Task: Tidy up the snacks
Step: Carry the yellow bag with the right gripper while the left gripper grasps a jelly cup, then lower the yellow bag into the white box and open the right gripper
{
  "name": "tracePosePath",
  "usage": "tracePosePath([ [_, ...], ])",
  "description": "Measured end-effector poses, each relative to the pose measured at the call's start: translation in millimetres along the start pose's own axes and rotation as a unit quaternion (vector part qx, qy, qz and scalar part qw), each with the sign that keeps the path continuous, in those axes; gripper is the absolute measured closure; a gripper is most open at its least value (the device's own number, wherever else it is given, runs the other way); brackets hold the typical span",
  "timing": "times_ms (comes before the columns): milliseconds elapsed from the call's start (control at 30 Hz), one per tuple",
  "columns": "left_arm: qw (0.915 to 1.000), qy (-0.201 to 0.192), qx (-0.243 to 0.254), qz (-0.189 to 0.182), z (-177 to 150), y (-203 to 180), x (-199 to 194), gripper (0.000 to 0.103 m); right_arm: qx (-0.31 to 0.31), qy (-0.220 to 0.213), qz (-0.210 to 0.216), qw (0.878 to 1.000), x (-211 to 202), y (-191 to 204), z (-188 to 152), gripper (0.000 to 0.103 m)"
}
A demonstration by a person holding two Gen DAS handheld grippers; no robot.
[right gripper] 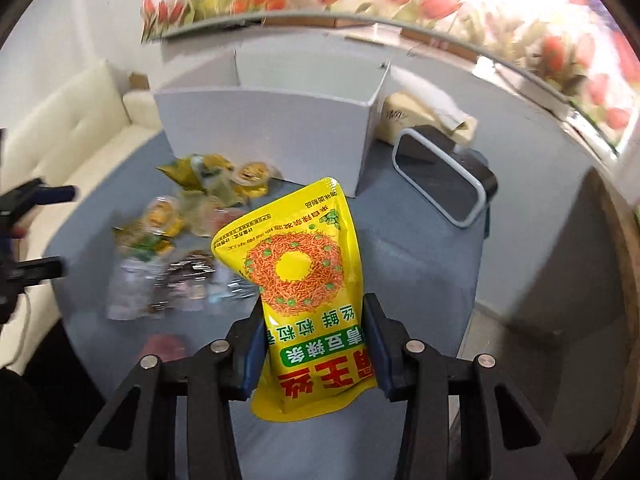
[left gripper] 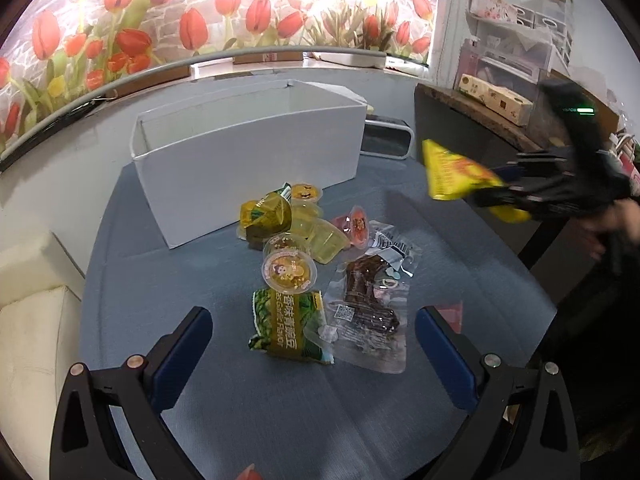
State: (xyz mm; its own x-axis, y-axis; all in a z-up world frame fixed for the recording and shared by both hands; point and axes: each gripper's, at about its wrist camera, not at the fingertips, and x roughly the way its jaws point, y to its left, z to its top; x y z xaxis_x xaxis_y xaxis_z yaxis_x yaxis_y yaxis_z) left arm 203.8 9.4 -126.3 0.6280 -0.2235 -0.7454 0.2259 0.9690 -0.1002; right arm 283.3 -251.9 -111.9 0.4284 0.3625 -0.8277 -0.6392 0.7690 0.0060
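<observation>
My right gripper (right gripper: pixel 316 344) is shut on a yellow snack pouch (right gripper: pixel 304 280) and holds it in the air right of the white open box (right gripper: pixel 264 136); both also show in the left wrist view, the pouch (left gripper: pixel 456 172) and the gripper (left gripper: pixel 520 196). My left gripper (left gripper: pixel 314 336) is open and empty, low over a green pea packet (left gripper: pixel 288 328). Beside it lie a clear packet of brown meat (left gripper: pixel 372 312) and several jelly cups (left gripper: pixel 288 268). The white box (left gripper: pixel 248 156) stands behind the pile.
The snacks lie on a round table with a blue-grey cloth (left gripper: pixel 280 412). A small black screen with a white frame (right gripper: pixel 440 172) stands right of the box. A cream sofa (left gripper: pixel 32 320) is at the left. A dark side table (left gripper: pixel 472 120) with clutter is at the right.
</observation>
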Motion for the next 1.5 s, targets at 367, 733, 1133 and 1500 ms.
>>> tracePosePath([
  [367, 0.9987, 0.043, 0.024, 0.015, 18.2, -0.5, 56.4, 0.000, 0.097, -0.047, 0.055, 0.993, -49.4, 58.4, -52.0, 0.055],
  [733, 0.9958, 0.088, -0.009, 0.021, 23.6, 16.0, 109.5, 0.055, 0.125, -0.049, 0.043, 0.990, -57.0, 53.1, -61.1, 0.055],
  [1133, 0.9989, 0.044, -0.013, 0.005, 20.7, 17.8, 68.3, 0.056, 0.126, -0.051, 0.051, 0.989, -51.0, 55.0, -58.4, 0.055],
  [1500, 0.9960, -0.081, -0.037, -0.011, 49.2, 15.3, -31.9, 0.057, 0.103, -0.088, 0.058, 0.989, -37.5, 68.6, 8.4, 0.055],
])
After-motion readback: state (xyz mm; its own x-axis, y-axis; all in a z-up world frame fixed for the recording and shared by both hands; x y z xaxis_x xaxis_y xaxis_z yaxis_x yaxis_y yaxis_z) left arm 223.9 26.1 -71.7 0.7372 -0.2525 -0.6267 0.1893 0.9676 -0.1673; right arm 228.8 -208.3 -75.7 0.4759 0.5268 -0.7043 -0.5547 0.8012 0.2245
